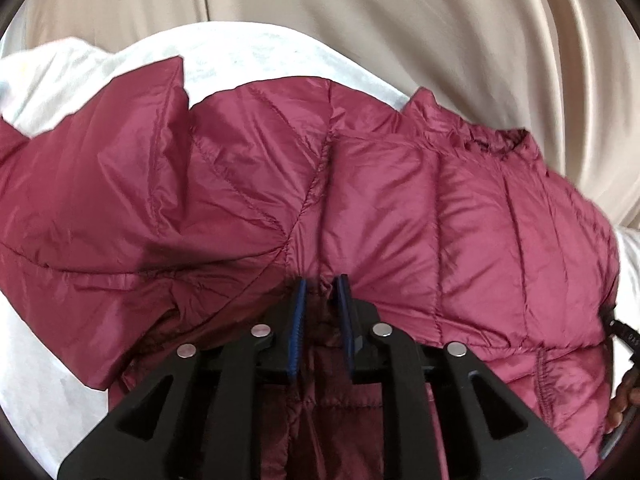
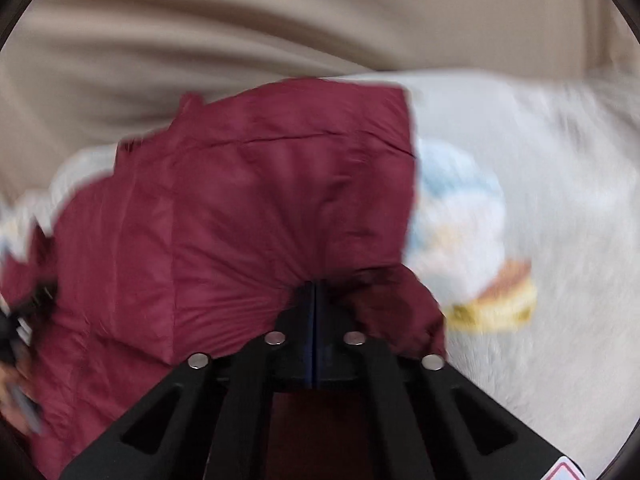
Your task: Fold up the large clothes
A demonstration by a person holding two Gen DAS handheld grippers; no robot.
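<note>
A maroon quilted puffer jacket [image 1: 360,208] lies spread on a white bedsheet [image 1: 52,340] and fills most of the left wrist view. My left gripper [image 1: 321,284] has its blue-padded fingers a small gap apart with a bunch of jacket fabric pinched between them. In the right wrist view, which is motion-blurred, the same jacket [image 2: 260,208] fills the left and middle. My right gripper [image 2: 314,286] is shut tight on a gathered fold of the jacket. A hand with the other gripper [image 2: 16,360] shows at the left edge.
Beige curtains [image 1: 400,20] hang behind the bed. The white sheet has a pale blue and yellow cartoon print [image 2: 472,248] to the right of the jacket. A dark hand [image 1: 624,400] shows at the right edge of the left wrist view.
</note>
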